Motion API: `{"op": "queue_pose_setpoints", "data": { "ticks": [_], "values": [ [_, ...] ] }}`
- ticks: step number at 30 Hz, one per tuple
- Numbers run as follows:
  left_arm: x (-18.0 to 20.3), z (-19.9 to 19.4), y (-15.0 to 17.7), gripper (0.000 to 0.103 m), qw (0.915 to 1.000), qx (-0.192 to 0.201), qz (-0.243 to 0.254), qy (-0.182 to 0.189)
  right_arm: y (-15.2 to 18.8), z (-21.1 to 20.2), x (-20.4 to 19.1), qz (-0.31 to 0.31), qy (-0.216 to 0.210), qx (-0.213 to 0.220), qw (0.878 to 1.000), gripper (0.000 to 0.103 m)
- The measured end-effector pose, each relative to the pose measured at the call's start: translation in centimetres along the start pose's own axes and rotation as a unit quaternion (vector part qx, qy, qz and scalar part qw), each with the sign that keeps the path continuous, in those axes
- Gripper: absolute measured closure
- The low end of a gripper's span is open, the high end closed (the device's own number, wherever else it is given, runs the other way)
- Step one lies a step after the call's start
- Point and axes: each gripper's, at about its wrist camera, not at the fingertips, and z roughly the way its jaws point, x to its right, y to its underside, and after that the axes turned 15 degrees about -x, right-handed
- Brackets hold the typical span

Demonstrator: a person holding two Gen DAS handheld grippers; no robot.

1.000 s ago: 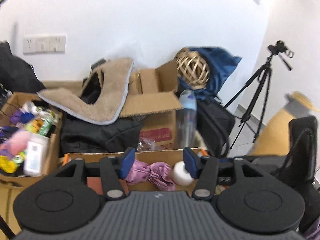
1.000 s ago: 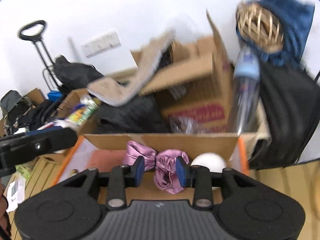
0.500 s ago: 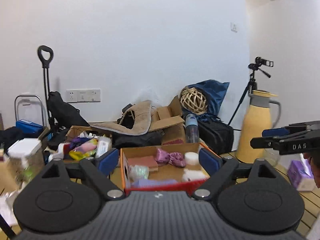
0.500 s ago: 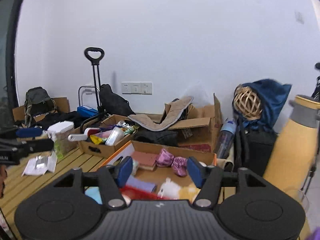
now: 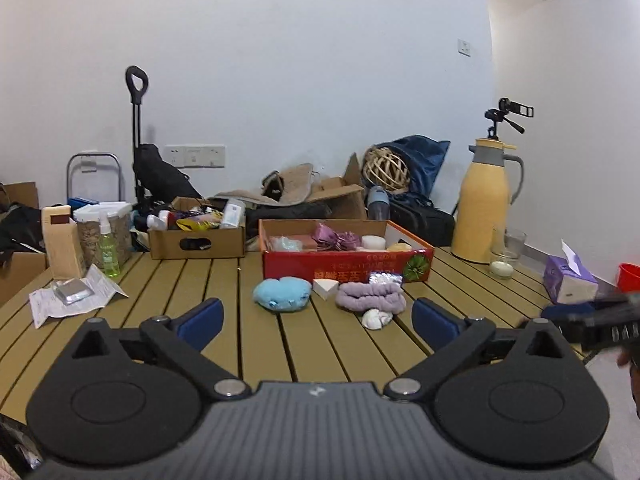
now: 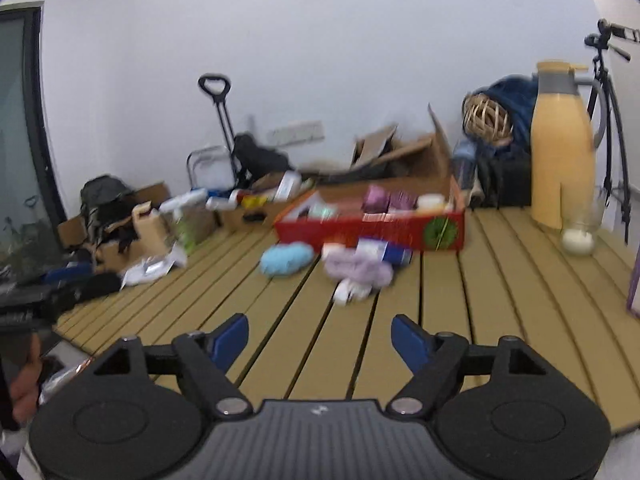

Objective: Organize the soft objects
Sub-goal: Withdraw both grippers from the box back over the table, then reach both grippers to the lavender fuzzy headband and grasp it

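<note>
A red cardboard box (image 5: 348, 266) (image 6: 372, 230) sits mid-table with a pink satin scrunchie (image 5: 336, 236), a white round pad (image 5: 373, 242) and other soft items inside. In front of it lie a light blue plush (image 5: 282, 294) (image 6: 286, 258), a white wedge sponge (image 5: 325, 288), a lilac fluffy cloth (image 5: 370, 298) (image 6: 358, 268) and a small white bundle (image 5: 376, 318) (image 6: 350, 291). My left gripper (image 5: 316, 318) hangs near the table's front edge, jaws opening wide, nothing between them. My right gripper (image 6: 320, 338) is likewise back from the pile, jaws opening and empty.
A brown box of bottles (image 5: 196, 236) stands left of the red box. At the right are a yellow thermos jug (image 5: 486, 208), a candle glass (image 5: 502, 264) and a purple tissue box (image 5: 570, 282). Papers and a foil packet (image 5: 72, 294) lie at the left. Clutter lines the back wall.
Both grippers have pulled far back from the red box toward the table's near edge, and their jaws have spread wider. The pink scrunchie stays in the box.
</note>
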Motion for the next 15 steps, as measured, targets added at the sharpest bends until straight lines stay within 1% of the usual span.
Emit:
{"op": "queue_pose_setpoints", "data": {
  "ticks": [3,7,11,13,15],
  "values": [
    [-0.2,0.1,-0.2,0.001,0.9999,0.004,-0.010,0.007,0.2,-0.1,-0.1,-0.002,0.005,0.007,1.000,0.025],
    [-0.1,1.9,-0.1,0.001,0.9998,-0.015,-0.014,0.009,0.1,0.9,0.5,0.012,0.009,0.007,1.000,0.025],
    [0.1,5.8,-0.1,0.001,0.9985,-0.050,-0.012,0.017,-0.6,3.7,1.8,0.037,0.012,-0.006,0.999,0.026],
    [0.0,8.3,-0.7,0.001,0.9973,-0.070,-0.013,0.021,-1.4,5.5,2.5,0.043,0.015,-0.013,0.999,0.030],
    [-0.1,11.0,-1.5,0.001,0.9958,-0.084,-0.016,0.033,-2.5,7.4,3.3,0.049,0.010,-0.019,0.999,0.034]
  ]
}}
